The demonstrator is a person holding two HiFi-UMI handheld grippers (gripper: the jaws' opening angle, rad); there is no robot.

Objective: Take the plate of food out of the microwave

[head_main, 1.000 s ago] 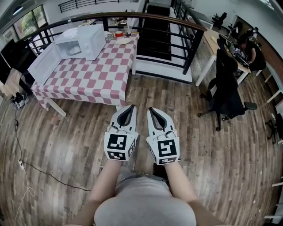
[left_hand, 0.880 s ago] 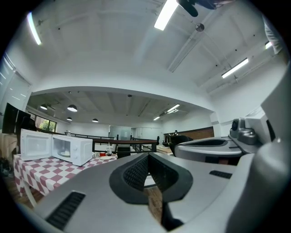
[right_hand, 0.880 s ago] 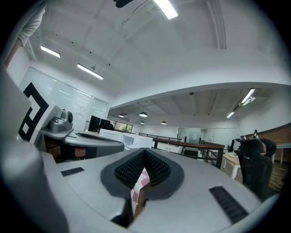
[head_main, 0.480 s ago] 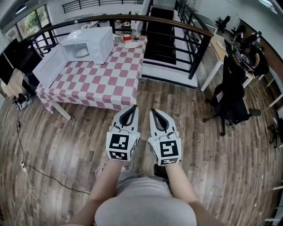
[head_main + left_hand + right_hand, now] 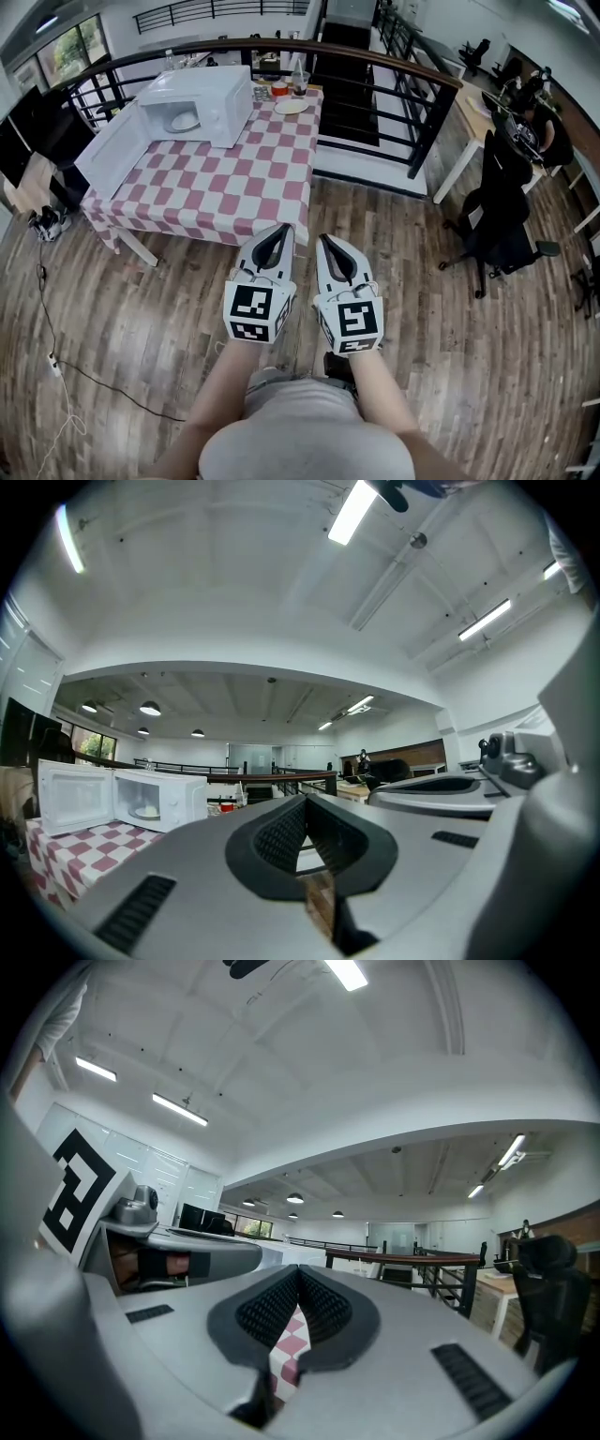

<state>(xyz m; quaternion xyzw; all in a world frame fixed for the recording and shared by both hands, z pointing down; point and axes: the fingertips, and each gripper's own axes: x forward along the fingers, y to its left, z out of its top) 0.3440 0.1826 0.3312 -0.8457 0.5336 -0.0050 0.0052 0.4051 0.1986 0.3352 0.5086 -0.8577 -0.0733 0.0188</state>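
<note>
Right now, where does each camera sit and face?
Head view: on the person's head, steeply down at microwave on checkered table; forearms, left tongs, right tongs show.
Left gripper view: on left tongs, forward along shut jaws; right tongs alongside.
Right gripper view: on right tongs, along shut jaws toward railing; left tongs alongside.
Shared: microwave, in head and left gripper views.

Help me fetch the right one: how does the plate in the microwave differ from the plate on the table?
The microwave plate sits inside the white microwave, whose door hangs open; the table plate lies out on the checked tablecloth at the far corner. The microwave plate is alone in there; the table plate has a red cup close by. Both look round and pale.
</note>
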